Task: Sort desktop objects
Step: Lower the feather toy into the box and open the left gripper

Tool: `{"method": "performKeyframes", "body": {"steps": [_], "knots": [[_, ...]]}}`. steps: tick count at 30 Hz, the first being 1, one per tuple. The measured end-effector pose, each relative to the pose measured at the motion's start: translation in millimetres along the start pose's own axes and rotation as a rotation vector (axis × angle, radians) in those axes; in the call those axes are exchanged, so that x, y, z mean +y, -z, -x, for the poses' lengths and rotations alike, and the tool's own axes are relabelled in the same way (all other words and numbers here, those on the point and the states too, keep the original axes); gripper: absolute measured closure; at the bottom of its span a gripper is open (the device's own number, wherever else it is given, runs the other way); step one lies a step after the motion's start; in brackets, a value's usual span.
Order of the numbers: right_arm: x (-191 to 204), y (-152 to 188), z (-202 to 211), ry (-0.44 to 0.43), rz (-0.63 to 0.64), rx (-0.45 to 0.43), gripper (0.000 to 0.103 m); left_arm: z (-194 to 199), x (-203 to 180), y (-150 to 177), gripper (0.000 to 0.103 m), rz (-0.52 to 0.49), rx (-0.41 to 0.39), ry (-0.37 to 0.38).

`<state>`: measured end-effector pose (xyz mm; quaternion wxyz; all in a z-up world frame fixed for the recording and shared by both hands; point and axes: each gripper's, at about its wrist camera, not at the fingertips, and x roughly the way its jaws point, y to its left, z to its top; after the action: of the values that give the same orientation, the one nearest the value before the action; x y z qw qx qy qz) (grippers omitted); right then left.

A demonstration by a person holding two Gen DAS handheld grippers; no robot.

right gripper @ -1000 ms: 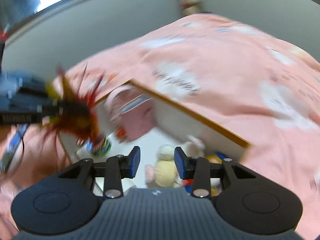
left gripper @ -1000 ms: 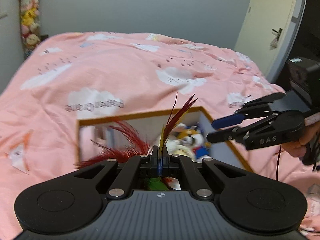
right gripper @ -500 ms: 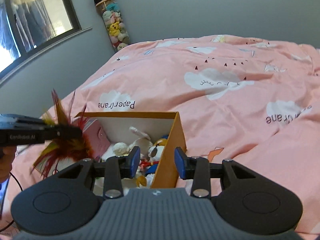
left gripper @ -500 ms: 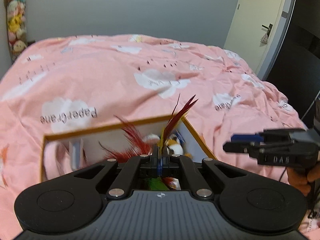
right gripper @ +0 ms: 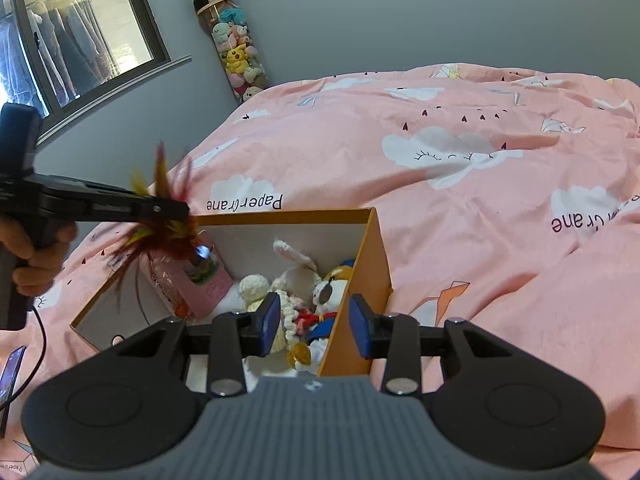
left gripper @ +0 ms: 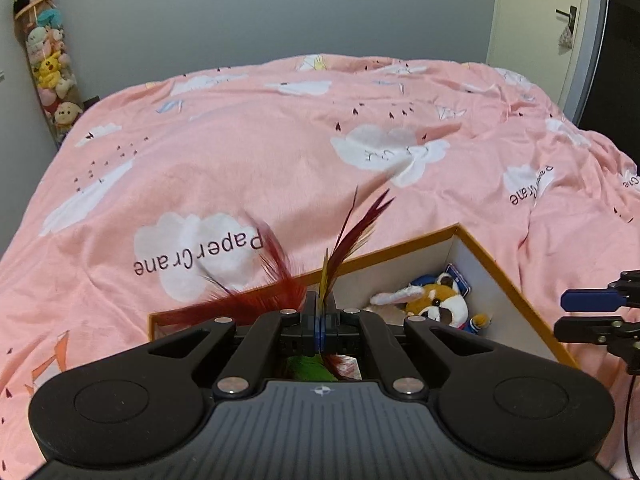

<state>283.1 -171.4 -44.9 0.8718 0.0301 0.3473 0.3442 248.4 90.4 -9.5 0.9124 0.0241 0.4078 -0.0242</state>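
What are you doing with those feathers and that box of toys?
A person is tidying things into an orange box on the pink bed cover. The left gripper is shut on a feather toy and holds it above the box. The right gripper is open and holds nothing, near the box's corner. Stuffed toys and a pink packet already lie inside.

1. Your box (right gripper: 362, 280) sits on the bed (right gripper: 480, 200), near its front edge.
2. In the box, the plush toys (right gripper: 304, 280) lie against its right wall, and a packet (right gripper: 200, 284) stands to their left.
3. Your left hand-held gripper (right gripper: 182, 210) holds the feather toy (right gripper: 168, 236) above the box's left side.
4. Your right hand-held gripper (right gripper: 314, 322) hovers over the box's right wall.
5. A toy column (right gripper: 236, 52) stands behind the bed, against the wall.
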Motion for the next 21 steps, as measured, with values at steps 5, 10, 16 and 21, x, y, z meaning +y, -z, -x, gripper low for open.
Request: {"method": "performKeyframes", "body": {"steps": [5, 10, 16, 21], "knots": [[2.7, 1.5, -1.9, -0.006, 0.001, 0.006, 0.062, -12.9, 1.2, 1.7, 0.103, 0.003, 0.022, 0.003], [5.5, 2.7, -3.0, -0.009, 0.001, 0.008, 0.062, -20.7, 0.4, 0.6, 0.103, -0.014, 0.035, -0.021], [6.8, 3.9, -0.6, -0.011, -0.001, 0.009, 0.062, -36.4, -4.9, 0.9, 0.103, -0.090, 0.055, -0.116], [6.4, 4.0, 1.6, -0.008, -0.002, 0.007, 0.062, -44.2, -2.5, 1.5, 0.102, -0.091, 0.056, -0.134]]}}
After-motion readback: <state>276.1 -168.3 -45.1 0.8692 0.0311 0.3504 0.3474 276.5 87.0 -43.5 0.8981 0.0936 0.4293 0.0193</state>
